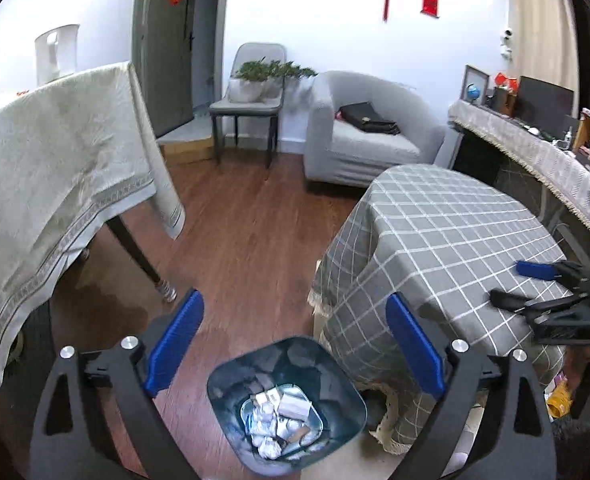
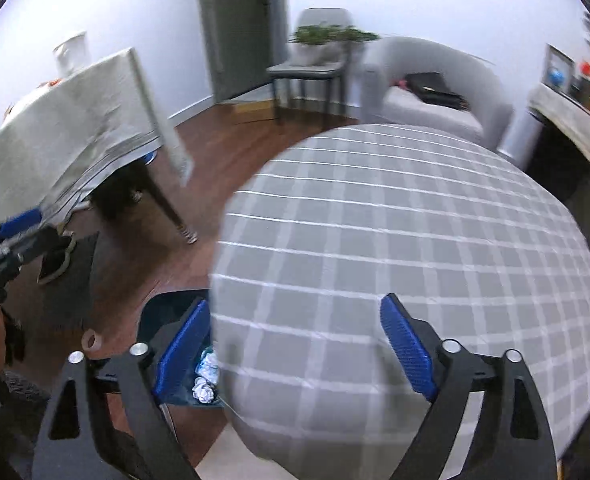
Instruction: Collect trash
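A dark blue trash bin [image 1: 337,366] stands on the wooden floor beside the checked table [image 1: 447,236]. Crumpled white paper and wrappers [image 1: 281,420] lie at its bottom. My left gripper [image 1: 295,344] hangs open and empty right above the bin. My right gripper [image 2: 291,340] is open and empty over the near edge of the checked table [image 2: 395,232]; it also shows in the left wrist view [image 1: 535,284] above the tabletop. The bin [image 2: 155,320] shows partly in the right wrist view, with crumpled paper [image 2: 205,390] inside, mostly hidden by the table.
A table with a beige cloth [image 1: 55,168] stands to the left, one leg [image 1: 143,256] near the bin. A grey armchair [image 1: 367,132], a chair with a plant [image 1: 251,96] and a cluttered sideboard [image 1: 535,148] stand at the back.
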The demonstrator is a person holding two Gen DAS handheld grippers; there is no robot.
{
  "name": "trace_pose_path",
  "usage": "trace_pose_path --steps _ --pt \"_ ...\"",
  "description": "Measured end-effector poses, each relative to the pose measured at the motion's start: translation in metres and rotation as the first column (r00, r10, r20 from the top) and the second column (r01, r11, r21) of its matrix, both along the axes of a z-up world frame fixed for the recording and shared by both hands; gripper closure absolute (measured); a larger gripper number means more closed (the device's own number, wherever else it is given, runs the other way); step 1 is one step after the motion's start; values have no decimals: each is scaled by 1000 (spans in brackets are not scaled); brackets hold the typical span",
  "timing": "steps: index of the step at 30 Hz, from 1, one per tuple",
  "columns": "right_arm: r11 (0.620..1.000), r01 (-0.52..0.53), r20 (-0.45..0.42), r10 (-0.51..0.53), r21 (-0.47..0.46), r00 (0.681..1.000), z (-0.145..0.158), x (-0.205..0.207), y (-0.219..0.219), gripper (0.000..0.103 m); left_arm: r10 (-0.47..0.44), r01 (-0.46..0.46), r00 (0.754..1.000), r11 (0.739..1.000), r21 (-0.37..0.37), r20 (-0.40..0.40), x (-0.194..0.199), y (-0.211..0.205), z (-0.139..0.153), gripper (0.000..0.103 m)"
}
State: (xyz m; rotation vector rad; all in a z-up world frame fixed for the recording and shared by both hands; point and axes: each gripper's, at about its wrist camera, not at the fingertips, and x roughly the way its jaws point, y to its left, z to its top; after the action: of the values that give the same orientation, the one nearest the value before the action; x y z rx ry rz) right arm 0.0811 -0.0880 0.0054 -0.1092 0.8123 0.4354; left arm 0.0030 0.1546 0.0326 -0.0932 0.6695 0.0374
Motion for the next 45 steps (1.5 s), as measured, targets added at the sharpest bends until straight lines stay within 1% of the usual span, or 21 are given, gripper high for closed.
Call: trace_pose_path --steps 3,7,9,12,15,18,20,23,25,28,32,37,41,45 --pt "999 47 -2 -47 16 999 7 -15 -28 6 15 -14 999 1000 10 -39 -8 -8 -4 6" --pt "995 100 19 -101 26 995 15 -43 -65 4 24 -23 998 1000 18 -57 -29 -19 -6 5" --pt "993 116 22 -117 33 993 16 -56 -77 4 12 -11 998 1000 21 -66 -40 -25 -6 4" --pt "989 141 22 -142 32 990 16 -73 -88 4 8 -3 997 998 67 -73 -55 -36 -8 3" --pt "986 161 39 -163 34 986 17 -89 -99 4 -12 18 997 996 83 -71 -69 -44 -12 3" --pt "985 172 37 -173 32 984 13 -100 -103 4 -19 28 997 993 111 -80 -78 -49 -17 3" --pt "983 181 33 -182 41 983 10 -104 -104 4 -17 26 996 993 114 -84 -81 -51 -19 3" --pt "981 189 25 -190 54 981 5 -109 -103 4 5 2 998 993 121 -62 -88 -51 -17 3" --pt "981 190 30 -191 43 981 1 -113 -101 4 20 -14 998 992 126 -51 -89 -51 -17 3" --pt "985 167 37 -169 42 985 1 -115 -98 4 21 -13 998 991 130 -58 -91 -52 -22 3" --pt "984 172 38 -174 53 984 -1 -116 -100 4 11 -3 998 991 133 -55 -92 -54 -24 3" --pt "981 179 29 -182 76 983 -2 -114 -105 4 23 -15 998 992 124 -61 -91 -51 -25 3" --pt "983 171 42 -174 61 984 -1 -115 -102 4 25 -17 998 993 114 -62 -91 -49 -26 3" --pt "987 156 56 -157 27 986 0 -117 -93 4 25 -19 998 994 109 -57 -92 -48 -26 3"
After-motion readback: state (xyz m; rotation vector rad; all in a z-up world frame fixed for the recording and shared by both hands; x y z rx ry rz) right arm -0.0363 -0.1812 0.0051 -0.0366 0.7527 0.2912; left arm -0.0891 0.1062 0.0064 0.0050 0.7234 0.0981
